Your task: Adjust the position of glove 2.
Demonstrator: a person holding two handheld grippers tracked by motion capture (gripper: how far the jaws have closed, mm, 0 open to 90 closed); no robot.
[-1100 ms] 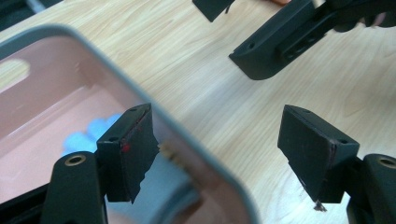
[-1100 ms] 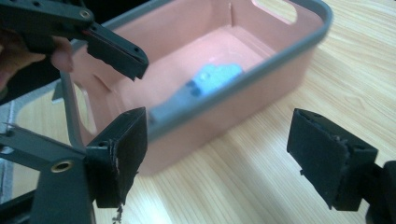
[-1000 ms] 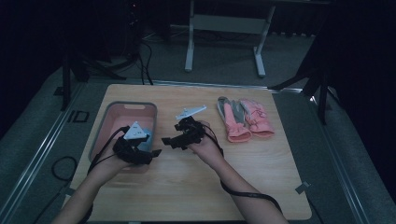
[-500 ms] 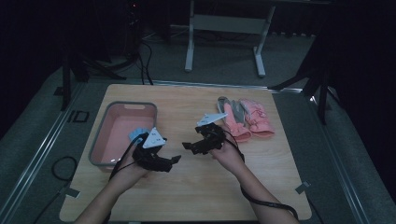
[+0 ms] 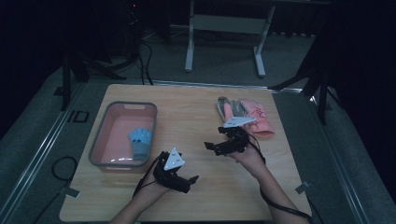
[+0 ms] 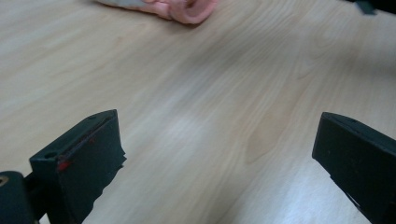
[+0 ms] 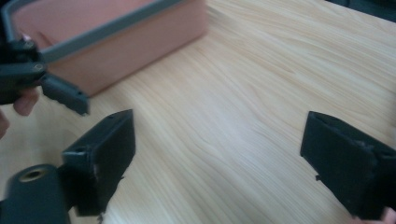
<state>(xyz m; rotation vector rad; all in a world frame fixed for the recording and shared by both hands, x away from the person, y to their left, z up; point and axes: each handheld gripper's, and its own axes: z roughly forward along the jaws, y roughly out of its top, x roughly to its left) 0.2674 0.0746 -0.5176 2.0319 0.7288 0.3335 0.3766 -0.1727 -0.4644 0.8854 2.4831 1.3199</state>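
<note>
A pink bin (image 5: 100, 135) with a grey rim stands at the table's left, and a blue glove (image 5: 140, 141) lies inside it. A pile of pink and grey gloves (image 5: 245, 113) rests at the back right; its pink edge (image 6: 187, 9) is far ahead in the left gripper view. My left gripper (image 5: 189, 183) hovers near the front, right of the bin, open and empty (image 6: 219, 154). My right gripper (image 5: 211, 148) is at mid-table just in front of the gloves, open and empty (image 7: 219, 158), and points toward the bin (image 7: 121, 42) and the left gripper (image 7: 51, 88).
Bare wood lies between the bin and the glove pile and ahead of both sets of jaws. Cables trail from both grippers toward the table's front edge. A metal stand (image 5: 224, 42) stands on the floor beyond the table.
Both grippers have drawn away from the bin, the left toward the front and right, the right toward the glove pile. The blue glove now lies uncovered in the bin.
</note>
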